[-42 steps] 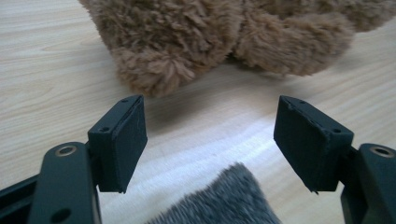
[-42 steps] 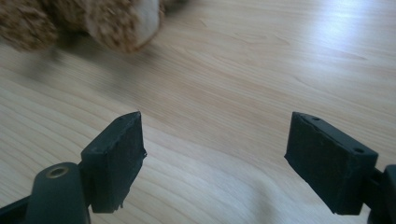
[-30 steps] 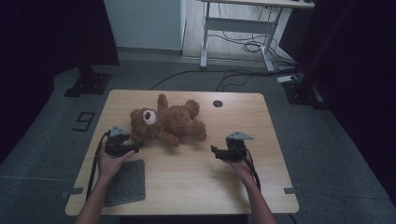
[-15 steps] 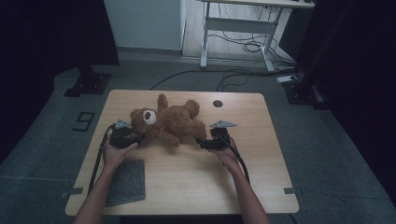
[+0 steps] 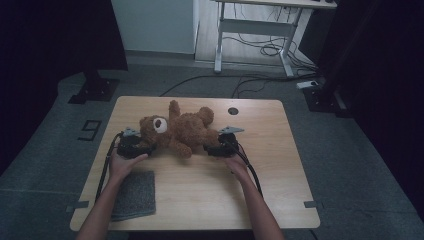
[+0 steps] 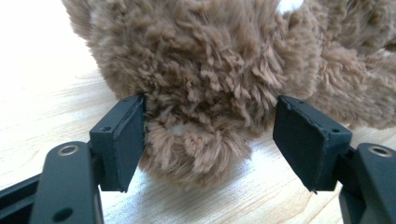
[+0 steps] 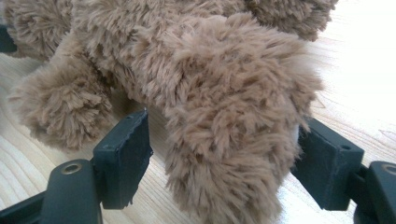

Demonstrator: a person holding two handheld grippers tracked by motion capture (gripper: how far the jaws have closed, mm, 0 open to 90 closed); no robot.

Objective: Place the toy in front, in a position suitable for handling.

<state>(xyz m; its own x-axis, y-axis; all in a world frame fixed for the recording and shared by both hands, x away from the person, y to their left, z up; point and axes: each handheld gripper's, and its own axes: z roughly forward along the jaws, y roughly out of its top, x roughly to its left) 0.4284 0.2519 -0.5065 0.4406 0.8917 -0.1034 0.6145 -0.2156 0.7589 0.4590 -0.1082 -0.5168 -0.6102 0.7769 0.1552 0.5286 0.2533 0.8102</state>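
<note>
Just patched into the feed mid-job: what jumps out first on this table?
A brown teddy bear lies on its back at the middle of the wooden table. The left gripper sits at its head end and the right gripper at a leg, each with jaws open around a furry limb. A grey cloth lies at the near left corner.

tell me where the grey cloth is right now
In the high view the grey cloth lies flat at the table's near left corner, just behind the left gripper and under the person's left forearm.
</note>
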